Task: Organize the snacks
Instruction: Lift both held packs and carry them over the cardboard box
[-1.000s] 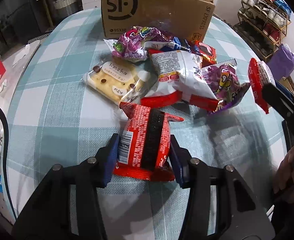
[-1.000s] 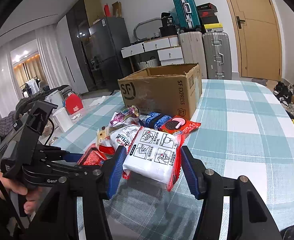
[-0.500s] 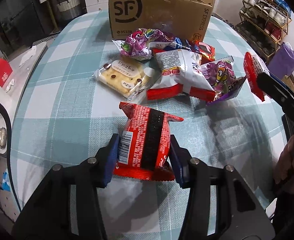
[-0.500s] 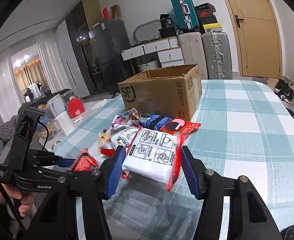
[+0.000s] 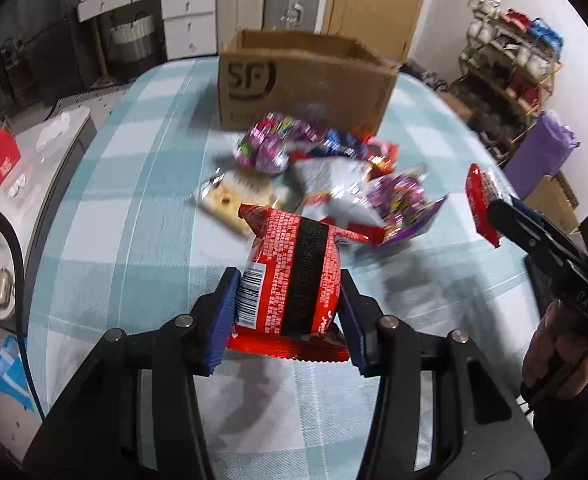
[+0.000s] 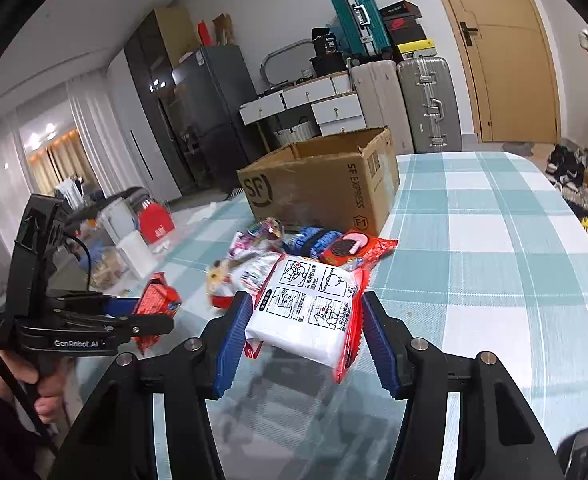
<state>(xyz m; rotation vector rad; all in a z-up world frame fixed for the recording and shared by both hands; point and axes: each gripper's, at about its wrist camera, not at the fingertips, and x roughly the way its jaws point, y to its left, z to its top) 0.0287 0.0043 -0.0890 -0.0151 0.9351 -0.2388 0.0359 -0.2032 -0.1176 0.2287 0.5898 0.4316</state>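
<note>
My left gripper (image 5: pixel 288 310) is shut on a red snack packet with a black stripe (image 5: pixel 294 276) and holds it above the checked tablecloth (image 5: pixel 134 216). My right gripper (image 6: pixel 306 332) is shut on a white and red snack packet (image 6: pixel 310 312), also held above the table; it shows at the right in the left wrist view (image 5: pixel 480 200). An open brown SF cardboard box (image 5: pixel 306 80) stands at the far side of the table (image 6: pixel 322 184). A pile of loose snack bags (image 5: pixel 318 168) lies in front of it, with an Oreo packet (image 6: pixel 354 246) at its right.
A white side unit (image 5: pixel 26 168) with a red item stands left of the table. Suitcases (image 6: pixel 426 100), drawers and a wooden door are behind the box. A shoe rack (image 5: pixel 510 64) stands at the right.
My left gripper has risen and tilted up with the red packet, so more of the room shows. The right gripper has kept its packet and lifted a little.
</note>
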